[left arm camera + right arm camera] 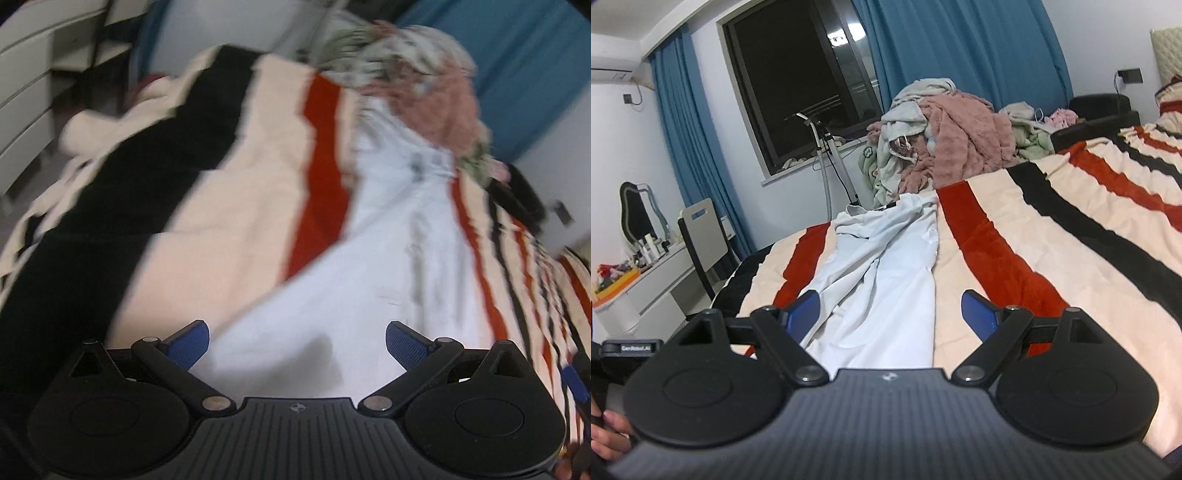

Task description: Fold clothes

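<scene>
- White trousers (886, 258) lie lengthwise on a striped blanket (1052, 236) covering a bed, stretching straight ahead of the right gripper (891, 314), with the near leg ends just below and between its blue pads (977, 314).
- The right gripper's jaws stand wide apart and hold nothing; the left pad sits over the trousers' left edge, the right pad over a red stripe beside the cloth.
- The left gripper (297, 343) hangs over the same trousers (388, 258), seen blurred; its jaws are also spread wide and empty, with white cloth filling the gap between the pads (190, 343).
- From the left gripper, black and cream stripes of the blanket (221, 221) run ahead to the left, and narrower red and black stripes lie off to the right.
- A heap of clothes (945, 144), pink, grey and pale green, sits beyond the far end of the trousers in the right view; the left view shows it (417, 85) ahead and to the right, blurred.
- Blue curtains (960, 48) and a dark window (801, 85) stand behind the heap.
- A white desk (646, 284) and chair (701, 232) sit far left of the right gripper.
- Part of a hand (605, 432) shows at the lower left corner of the right view.
</scene>
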Available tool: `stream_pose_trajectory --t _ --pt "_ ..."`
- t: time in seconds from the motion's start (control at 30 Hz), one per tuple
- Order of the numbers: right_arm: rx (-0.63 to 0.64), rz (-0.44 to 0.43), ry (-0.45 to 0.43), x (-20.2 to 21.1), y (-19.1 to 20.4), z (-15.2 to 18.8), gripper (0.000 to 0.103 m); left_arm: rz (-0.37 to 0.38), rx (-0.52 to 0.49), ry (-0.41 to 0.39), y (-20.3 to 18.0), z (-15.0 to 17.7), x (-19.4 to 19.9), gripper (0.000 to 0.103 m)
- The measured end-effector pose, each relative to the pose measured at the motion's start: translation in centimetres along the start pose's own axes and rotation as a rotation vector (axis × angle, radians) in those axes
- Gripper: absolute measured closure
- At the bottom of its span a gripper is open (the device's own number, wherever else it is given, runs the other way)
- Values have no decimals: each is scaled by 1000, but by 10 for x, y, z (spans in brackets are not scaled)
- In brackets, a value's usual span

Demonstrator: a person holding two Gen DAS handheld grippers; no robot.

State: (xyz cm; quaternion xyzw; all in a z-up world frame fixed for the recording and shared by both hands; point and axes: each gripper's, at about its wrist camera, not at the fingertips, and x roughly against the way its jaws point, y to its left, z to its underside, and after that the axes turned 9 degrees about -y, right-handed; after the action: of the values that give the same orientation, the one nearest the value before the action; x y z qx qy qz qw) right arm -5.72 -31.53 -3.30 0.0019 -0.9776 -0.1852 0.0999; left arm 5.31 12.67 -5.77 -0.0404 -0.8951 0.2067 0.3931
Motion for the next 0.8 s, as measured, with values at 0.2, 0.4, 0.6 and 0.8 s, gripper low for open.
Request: stream_pose_trajectory --t 0.2,0.4,0.6,0.8 --pt "-39 -7 26 -3 -4 1 18 -16 156 30 32 2 -9 7" --pt "-109 3 68 -9 -14 3 18 -90 160 40 30 14 -11 24" --pt "-125 9 68 -8 -18 3 18 -159 156 22 30 15 -7 41" --pt "-140 12 70 -7 -21 2 18 -158 -20 -44 7 14 18 40"
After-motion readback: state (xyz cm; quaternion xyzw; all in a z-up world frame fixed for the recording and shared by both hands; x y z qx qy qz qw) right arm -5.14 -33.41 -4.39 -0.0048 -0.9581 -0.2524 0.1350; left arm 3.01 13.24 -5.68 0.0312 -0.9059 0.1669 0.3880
